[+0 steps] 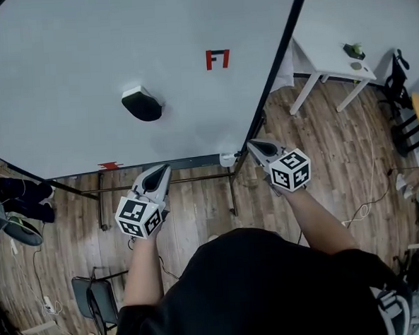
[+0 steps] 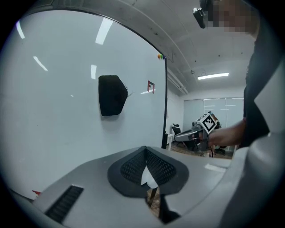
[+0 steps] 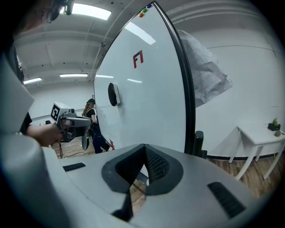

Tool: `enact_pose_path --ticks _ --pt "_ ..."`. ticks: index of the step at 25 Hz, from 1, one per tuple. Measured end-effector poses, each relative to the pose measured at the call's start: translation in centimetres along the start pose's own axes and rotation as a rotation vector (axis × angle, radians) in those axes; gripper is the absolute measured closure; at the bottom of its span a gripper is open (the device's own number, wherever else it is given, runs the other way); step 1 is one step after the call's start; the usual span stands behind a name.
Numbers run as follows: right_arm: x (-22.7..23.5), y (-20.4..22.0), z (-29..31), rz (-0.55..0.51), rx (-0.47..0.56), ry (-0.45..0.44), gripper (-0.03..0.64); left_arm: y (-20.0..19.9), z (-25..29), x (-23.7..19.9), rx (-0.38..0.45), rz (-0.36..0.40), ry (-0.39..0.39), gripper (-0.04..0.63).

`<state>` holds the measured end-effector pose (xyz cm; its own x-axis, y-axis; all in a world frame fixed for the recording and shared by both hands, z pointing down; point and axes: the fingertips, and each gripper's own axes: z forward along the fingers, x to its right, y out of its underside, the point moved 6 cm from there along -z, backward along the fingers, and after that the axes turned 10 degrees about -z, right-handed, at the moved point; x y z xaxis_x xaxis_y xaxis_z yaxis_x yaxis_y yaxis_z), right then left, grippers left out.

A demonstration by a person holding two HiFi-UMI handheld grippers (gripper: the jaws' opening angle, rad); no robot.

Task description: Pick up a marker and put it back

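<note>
Wood-plank floor (image 1: 350, 154) fills the lower part of the head view, and a large whiteboard (image 1: 82, 58) in a dark frame takes up the upper left. A white table (image 1: 330, 64) stands at the upper right.

Both bare forearms reach forward from a black shirt (image 1: 259, 287), side by side and well apart. Each hand is tucked under its gripper's cube of black-and-white square markers. The left gripper (image 1: 160, 172) sits left of centre and points up the frame at the board's bottom rail. In its own view its jaws are pressed together with nothing between them (image 2: 145, 153). The right gripper (image 1: 253, 146) sits right of centre and angles toward the board's lower right corner. Its jaws are likewise closed and empty (image 3: 143, 151). Each gripper shows in the other's view, held out level.

A black eraser (image 1: 142, 103) clings to the board's middle. Above and right of it is a red mark (image 1: 217, 59) drawn like an F facing a mirrored stroke. A smaller red scrawl (image 1: 110, 165) near the bottom edge cannot be read.

No marker can be named with certainty. A small pale object (image 1: 227, 158) sits at the right end of the bottom rail, just beside the right gripper's tip, too small to identify. In the right gripper view a dark upright stub (image 3: 198, 141) stands against the frame there.
</note>
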<state>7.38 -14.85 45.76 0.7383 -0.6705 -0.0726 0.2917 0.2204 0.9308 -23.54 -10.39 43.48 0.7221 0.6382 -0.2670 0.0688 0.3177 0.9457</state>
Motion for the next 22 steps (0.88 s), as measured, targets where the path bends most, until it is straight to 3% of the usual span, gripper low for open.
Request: enact_pose_path --ticks 7,22 --pt "2.0 0.9 -0.2 0.018 0.011 -0.015 0.621 0.1 2.1 0.9 -0.015 -0.004 -0.01 0.584" --pt "6.4 2.5 1.4 0.013 0.032 -0.162 0.621 -0.8 6.0 3.0 -0.01 -0.012 -0.121 0.584"
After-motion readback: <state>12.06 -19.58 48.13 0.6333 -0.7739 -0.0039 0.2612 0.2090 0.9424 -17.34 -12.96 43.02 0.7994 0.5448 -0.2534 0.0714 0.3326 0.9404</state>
